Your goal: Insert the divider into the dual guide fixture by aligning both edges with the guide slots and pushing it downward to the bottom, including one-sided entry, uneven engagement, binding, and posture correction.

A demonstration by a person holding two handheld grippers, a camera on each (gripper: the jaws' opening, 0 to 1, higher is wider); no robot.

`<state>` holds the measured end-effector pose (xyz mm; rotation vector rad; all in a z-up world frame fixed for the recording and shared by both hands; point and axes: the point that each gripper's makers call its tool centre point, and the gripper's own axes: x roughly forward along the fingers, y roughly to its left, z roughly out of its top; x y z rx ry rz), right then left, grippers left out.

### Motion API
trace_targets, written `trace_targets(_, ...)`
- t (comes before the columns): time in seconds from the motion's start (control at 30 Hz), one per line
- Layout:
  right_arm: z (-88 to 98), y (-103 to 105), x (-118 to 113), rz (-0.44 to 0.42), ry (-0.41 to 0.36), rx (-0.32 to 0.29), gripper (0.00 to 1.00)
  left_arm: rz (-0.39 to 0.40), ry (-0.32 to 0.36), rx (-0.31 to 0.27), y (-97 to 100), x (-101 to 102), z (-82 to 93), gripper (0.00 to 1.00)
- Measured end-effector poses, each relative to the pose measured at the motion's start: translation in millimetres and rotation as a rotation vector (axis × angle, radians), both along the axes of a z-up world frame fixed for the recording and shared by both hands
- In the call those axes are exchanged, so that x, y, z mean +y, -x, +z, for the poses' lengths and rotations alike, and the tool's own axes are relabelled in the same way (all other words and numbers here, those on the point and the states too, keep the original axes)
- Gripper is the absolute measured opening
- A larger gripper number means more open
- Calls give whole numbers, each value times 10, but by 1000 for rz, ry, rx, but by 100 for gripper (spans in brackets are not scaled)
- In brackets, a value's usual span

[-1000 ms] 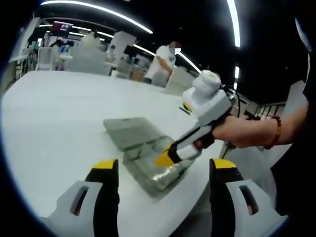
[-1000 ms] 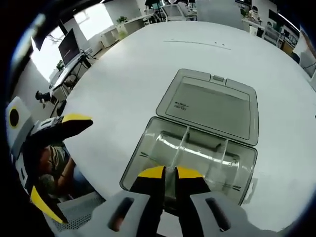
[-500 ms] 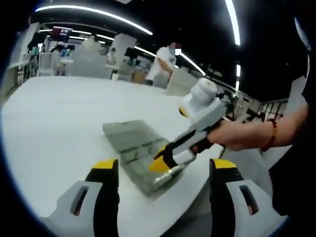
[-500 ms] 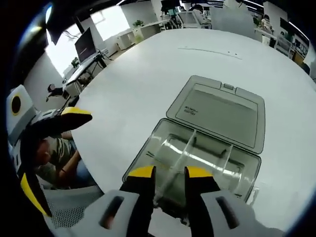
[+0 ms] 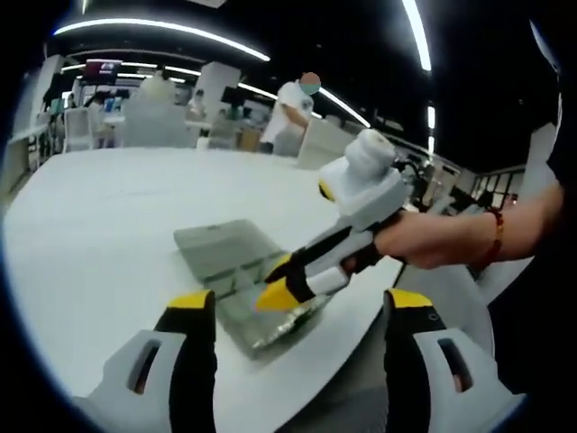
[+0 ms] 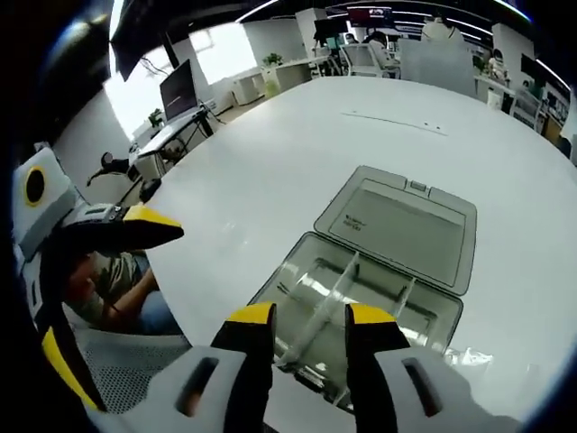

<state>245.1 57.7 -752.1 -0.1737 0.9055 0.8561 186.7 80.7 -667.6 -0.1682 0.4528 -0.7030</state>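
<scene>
White worktop: clear box, lid open, divider apparently seated; right tongs released above, left tongs spread, empty.

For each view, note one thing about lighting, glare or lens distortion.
Left gripper view: bright ceiling light strips curve with the fisheye lens against a dark ceiling. Right gripper view: daylight from a window blows out white, and the clear box shows glare streaks.

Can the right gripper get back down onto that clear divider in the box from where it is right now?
Probably yes. The right gripper is open and poised just above the divider, which stands in the clear box with its lid folded back. Nothing lies between them.
</scene>
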Motion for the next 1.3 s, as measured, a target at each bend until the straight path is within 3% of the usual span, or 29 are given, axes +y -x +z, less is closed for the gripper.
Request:
trace_targets(0.17, 72, 45, -59, -6, -29, -11, 27, 1, -23, -12, 4, -67, 10, 76)
trace_targets(0.67, 380, -7, -386, -11, -108, -149, 39, 30, -49, -55, 29, -280, 92, 81)
trace_targets(0.9, 467, -22, -637, -57, -127, -167, 40, 5, -60, -57, -2, -422, 75, 83)
trace_targets(1.3, 469, -3, -1237, -135, -84, -206, 43, -38, -85, -50, -22, -638, 33, 86)
